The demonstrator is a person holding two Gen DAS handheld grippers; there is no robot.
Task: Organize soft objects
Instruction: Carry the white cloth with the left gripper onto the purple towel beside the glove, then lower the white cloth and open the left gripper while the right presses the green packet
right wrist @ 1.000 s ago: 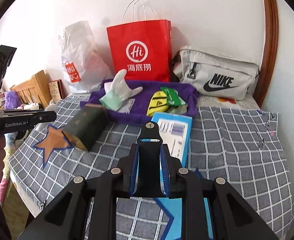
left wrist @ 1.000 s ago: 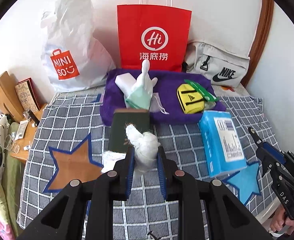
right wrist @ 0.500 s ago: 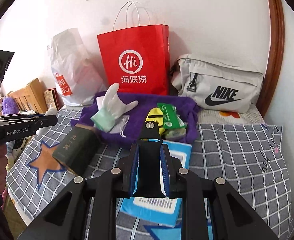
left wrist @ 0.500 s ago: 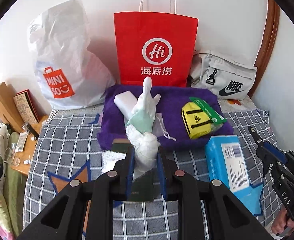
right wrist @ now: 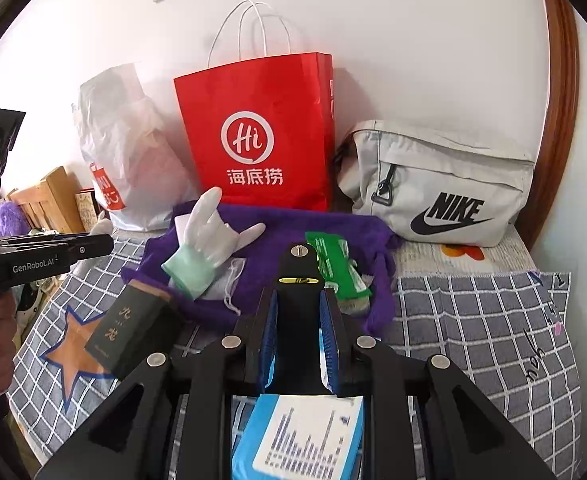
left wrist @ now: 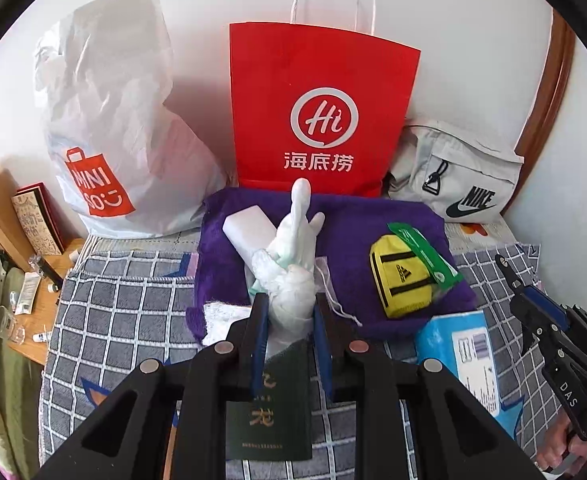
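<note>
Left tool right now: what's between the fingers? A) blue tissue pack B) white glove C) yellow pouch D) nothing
B: in the left wrist view the left tool is closed on a crumpled white glove, above the purple towel's near edge; the yellow pouch lies on the towel.

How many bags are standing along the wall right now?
3: white Miniso bag on the left, red paper bag in the middle, grey Nike bag on the right. Others may be hidden behind them.

Bright daylight — sharp, fisheye-warped edges
</note>
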